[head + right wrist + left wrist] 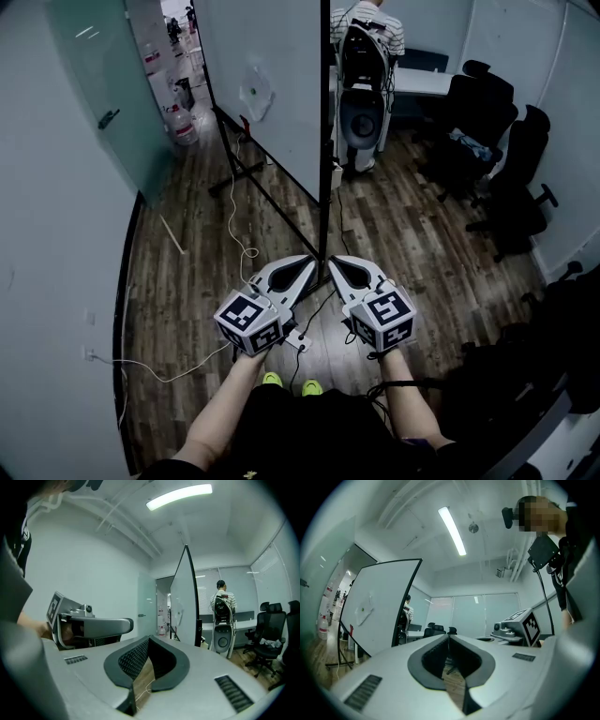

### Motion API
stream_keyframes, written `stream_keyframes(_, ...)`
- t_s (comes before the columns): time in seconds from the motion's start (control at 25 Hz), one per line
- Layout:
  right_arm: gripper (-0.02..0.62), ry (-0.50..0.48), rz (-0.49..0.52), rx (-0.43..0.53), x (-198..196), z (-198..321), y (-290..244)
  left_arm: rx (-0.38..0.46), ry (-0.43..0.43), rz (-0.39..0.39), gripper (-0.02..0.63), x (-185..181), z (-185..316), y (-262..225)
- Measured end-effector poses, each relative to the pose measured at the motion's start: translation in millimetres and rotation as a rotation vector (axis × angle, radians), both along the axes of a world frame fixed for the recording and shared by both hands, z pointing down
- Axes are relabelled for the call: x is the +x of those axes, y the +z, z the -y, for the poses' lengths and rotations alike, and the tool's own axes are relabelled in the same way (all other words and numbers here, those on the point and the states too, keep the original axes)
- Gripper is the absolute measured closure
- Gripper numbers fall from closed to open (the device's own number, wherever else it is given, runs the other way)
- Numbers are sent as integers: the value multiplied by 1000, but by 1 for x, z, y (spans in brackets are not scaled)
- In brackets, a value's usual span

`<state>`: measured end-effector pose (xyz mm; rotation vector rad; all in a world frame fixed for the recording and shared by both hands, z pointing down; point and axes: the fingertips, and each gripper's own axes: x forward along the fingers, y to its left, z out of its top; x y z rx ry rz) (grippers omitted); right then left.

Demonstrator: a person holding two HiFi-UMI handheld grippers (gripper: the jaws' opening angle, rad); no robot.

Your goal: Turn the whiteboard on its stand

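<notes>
Smooth white whiteboard (291,56), black metal stand (236,176), wood-plank floor (403,234), frosted glass door (103,84)

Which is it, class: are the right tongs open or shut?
Shut. In the right gripper view the tips of the right tongs meet, and nothing sits between them.

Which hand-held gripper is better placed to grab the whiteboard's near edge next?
Right, narrowly: the right hand-held gripper lines up almost exactly with the whiteboard edge, the left hand-held gripper sits slightly aside. Both are shut, holding nothing, so either must open first.
</notes>
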<state>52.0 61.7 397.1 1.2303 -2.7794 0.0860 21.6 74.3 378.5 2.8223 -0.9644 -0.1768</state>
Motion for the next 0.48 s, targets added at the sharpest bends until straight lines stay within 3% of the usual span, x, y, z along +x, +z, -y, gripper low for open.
stream_keyframes(0.48, 604, -35, 3, 17, -16, -6, 1, 5, -27, 10, 597, -13, -4, 4)
